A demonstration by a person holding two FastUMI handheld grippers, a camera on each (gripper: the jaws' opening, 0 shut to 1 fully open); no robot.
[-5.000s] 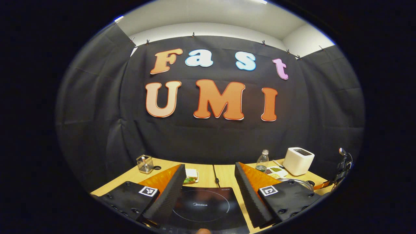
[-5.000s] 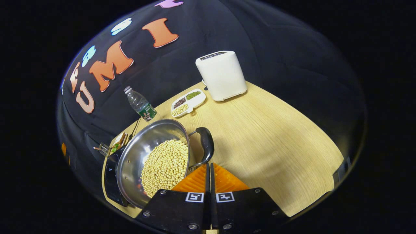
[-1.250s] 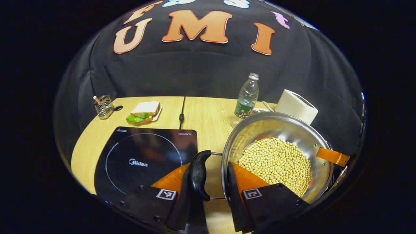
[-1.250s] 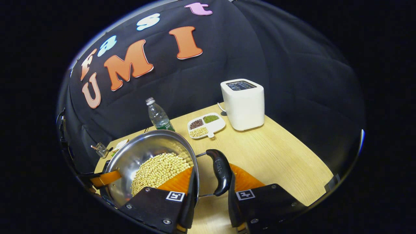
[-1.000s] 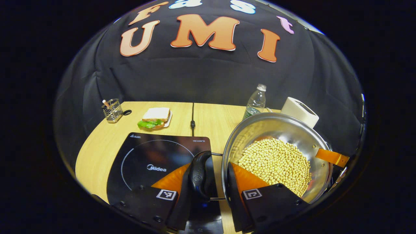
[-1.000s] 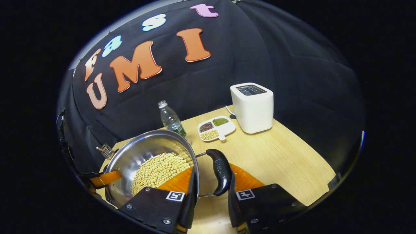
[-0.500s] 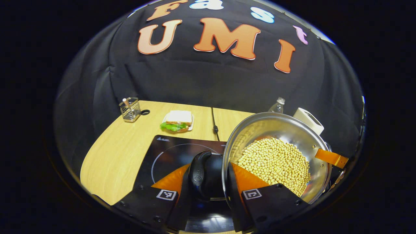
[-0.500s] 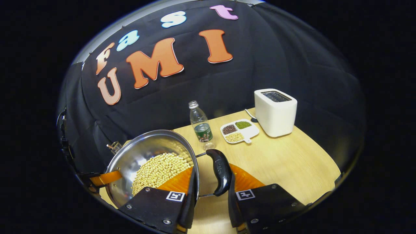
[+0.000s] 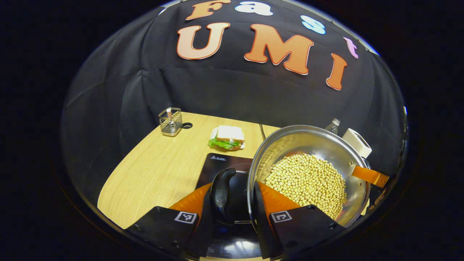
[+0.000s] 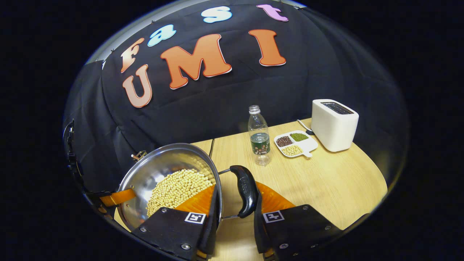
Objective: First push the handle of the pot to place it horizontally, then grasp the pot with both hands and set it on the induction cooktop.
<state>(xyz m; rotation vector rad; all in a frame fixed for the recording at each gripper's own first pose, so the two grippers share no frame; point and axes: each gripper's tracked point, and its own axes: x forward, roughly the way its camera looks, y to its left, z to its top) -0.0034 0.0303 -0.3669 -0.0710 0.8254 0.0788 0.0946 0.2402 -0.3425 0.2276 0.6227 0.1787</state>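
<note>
A steel pot (image 9: 308, 145) full of pale beans hangs tilted above the table, held from both sides. My left gripper (image 9: 232, 185) is shut on the pot's black left handle (image 9: 222, 194), one finger outside it and one inside the rim. My right gripper (image 10: 236, 186) is shut on the opposite black handle (image 10: 245, 194) in the same way. A finger of the right gripper (image 9: 369, 175) shows at the pot's far rim. The black induction cooktop (image 9: 217, 165) lies under the left handle and the pot's left side; the pot hides most of it.
A sandwich on a plate (image 9: 226, 137) and a wire holder (image 9: 170, 121) stand behind the cooktop. A water bottle (image 10: 259, 136), a divided dish of beans (image 10: 295, 143) and a white toaster (image 10: 334, 125) stand at the right. The wooden table (image 9: 152, 174) spreads left.
Both grippers have carried the pot leftward, from beside the cooktop to over it. Five seconds ago the left gripper was open and the right one was shut beside the handle.
</note>
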